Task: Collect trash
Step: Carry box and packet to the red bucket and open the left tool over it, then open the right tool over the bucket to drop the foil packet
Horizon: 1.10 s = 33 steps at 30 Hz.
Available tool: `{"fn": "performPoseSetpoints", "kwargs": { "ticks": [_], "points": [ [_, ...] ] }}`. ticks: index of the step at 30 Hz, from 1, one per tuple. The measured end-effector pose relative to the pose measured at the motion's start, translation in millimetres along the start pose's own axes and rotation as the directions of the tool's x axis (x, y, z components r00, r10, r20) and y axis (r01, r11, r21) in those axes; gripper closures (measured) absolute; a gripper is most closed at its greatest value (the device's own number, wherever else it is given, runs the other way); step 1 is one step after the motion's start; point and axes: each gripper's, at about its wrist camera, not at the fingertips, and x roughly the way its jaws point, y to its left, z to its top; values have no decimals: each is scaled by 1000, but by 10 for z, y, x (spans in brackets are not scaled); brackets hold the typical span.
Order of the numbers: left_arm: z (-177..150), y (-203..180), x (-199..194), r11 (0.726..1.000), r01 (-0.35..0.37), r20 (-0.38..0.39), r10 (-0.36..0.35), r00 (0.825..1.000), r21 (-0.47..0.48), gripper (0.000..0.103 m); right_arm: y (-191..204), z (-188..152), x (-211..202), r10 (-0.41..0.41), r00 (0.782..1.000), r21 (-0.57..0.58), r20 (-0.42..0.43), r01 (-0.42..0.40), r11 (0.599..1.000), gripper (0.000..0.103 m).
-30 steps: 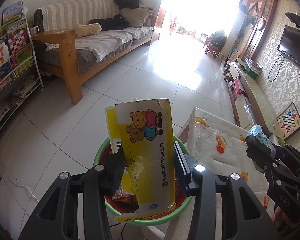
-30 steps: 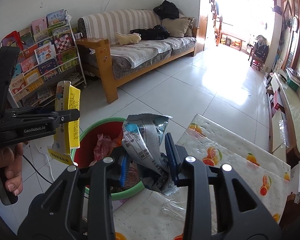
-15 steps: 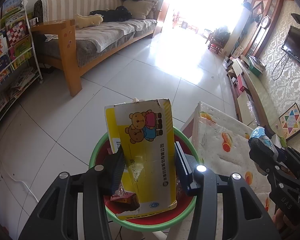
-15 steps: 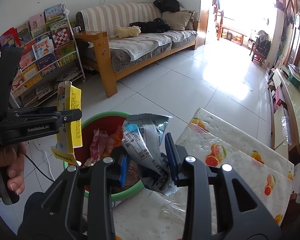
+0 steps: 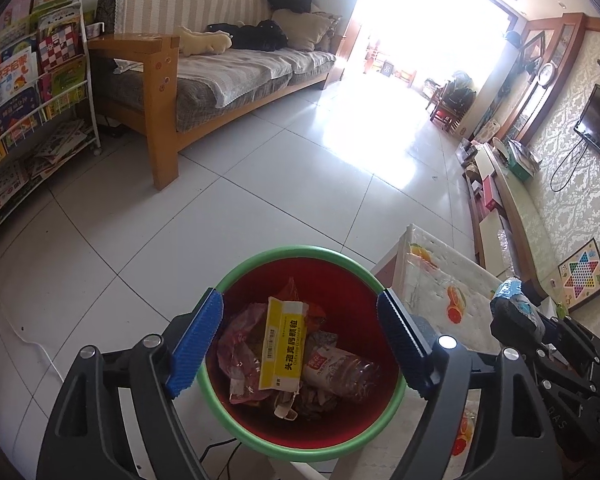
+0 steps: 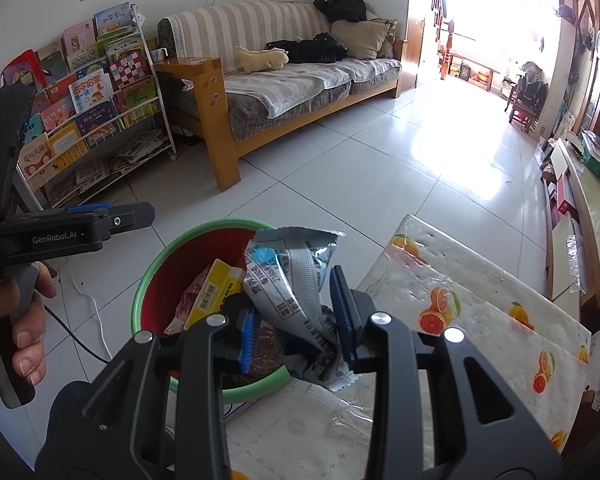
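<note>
My left gripper [image 5: 300,300] hangs over a red bin with a green rim [image 5: 300,250]. Its jaws are opening, with nothing between the blue pads. A yellow carton [image 5: 282,344] lies in the bin on other wrappers and a plastic bottle [image 5: 340,372]. In the right wrist view my right gripper [image 6: 296,308] is shut on a crumpled silver and blue wrapper [image 6: 292,276], held above the bin's rim [image 6: 152,272] at the table's edge. The left gripper [image 6: 140,214] shows there from the side, held by a hand [image 6: 20,320].
The bin stands on the tiled floor beside a low table with an orange-print cloth [image 6: 480,300]. A wooden sofa [image 6: 300,76] and a book rack [image 6: 92,120] stand beyond. A cable [image 6: 88,312] runs on the floor by the bin.
The left jaws have spread wide and the yellow carton has dropped from them into the bin. The right gripper still holds its wrapper in the same place.
</note>
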Motion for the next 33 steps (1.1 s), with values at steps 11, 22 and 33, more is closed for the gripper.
{"fn": "performPoseSetpoints", "kwargs": {
  "ticks": [11, 22, 33],
  "points": [
    [-123, 350, -298, 997, -51, 33, 53, 998, -66, 26, 377, 140, 105, 57, 998, -60, 11, -56, 997, 71],
    [-316, 905, -454, 976, -108, 46, 118, 992, -188, 26, 914, 290, 354, 109, 994, -150, -9, -109, 983, 71],
    [-382, 1169, -464, 961, -129, 47, 145, 988, -245, 26, 1092, 283, 581, 113, 992, -182, -49, -120, 976, 71]
  ]
}}
